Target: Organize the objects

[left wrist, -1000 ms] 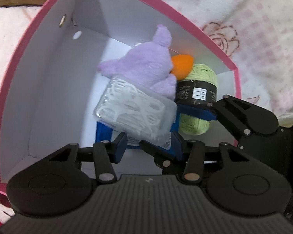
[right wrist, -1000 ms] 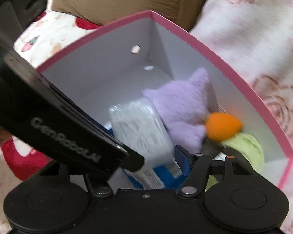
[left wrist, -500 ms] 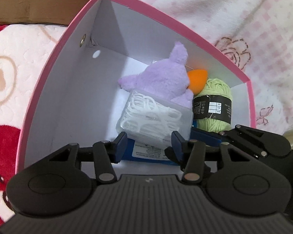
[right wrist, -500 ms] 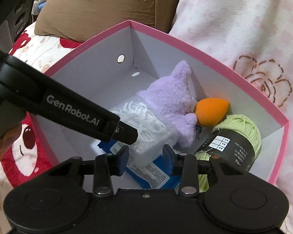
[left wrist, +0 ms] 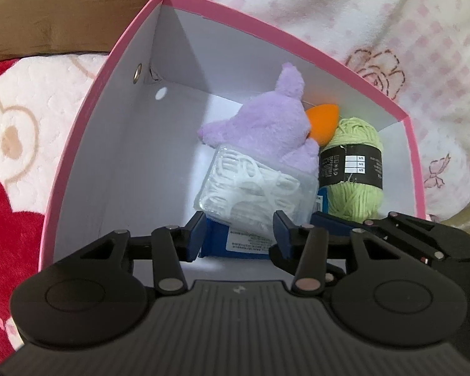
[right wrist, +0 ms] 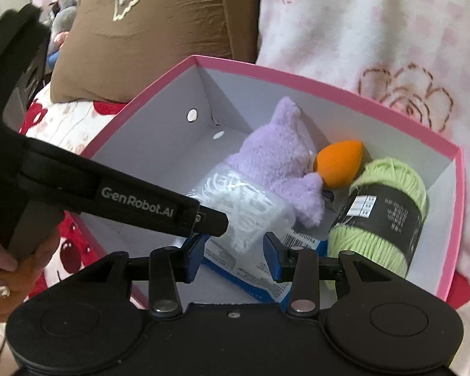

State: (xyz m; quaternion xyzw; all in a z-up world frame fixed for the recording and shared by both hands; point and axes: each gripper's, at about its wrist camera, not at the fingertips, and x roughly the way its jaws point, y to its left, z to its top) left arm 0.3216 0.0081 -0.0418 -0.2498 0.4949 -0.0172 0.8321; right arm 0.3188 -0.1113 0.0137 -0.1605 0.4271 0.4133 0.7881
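A pink box [left wrist: 285,40] [right wrist: 329,81] with white inside walls holds a purple plush [left wrist: 266,125] [right wrist: 275,163], an orange sponge [left wrist: 322,122] [right wrist: 338,163], a green yarn ball [left wrist: 354,169] [right wrist: 388,210], a clear case of floss picks [left wrist: 253,188] [right wrist: 241,203] and a blue packet [left wrist: 235,244] [right wrist: 250,279] beneath it. My left gripper [left wrist: 239,235] hovers above the near edge, jaws closing slightly, gripping nothing. Beside it my right gripper [right wrist: 233,255] hangs over the packet, jaws opening a little, pads clear of everything.
A brown pillow [right wrist: 156,25] lies behind the box. A pink-and-white rose blanket [left wrist: 391,31] is to the right, a red-and-white bear blanket [left wrist: 12,144] to the left. A hand [right wrist: 3,269] holds the left gripper's body [right wrist: 134,200], which crosses the right wrist view.
Both grippers have drawn back from inside the box, so its whole rim shows. The right jaws stand narrower than a second ago. The things in the box lie as before.
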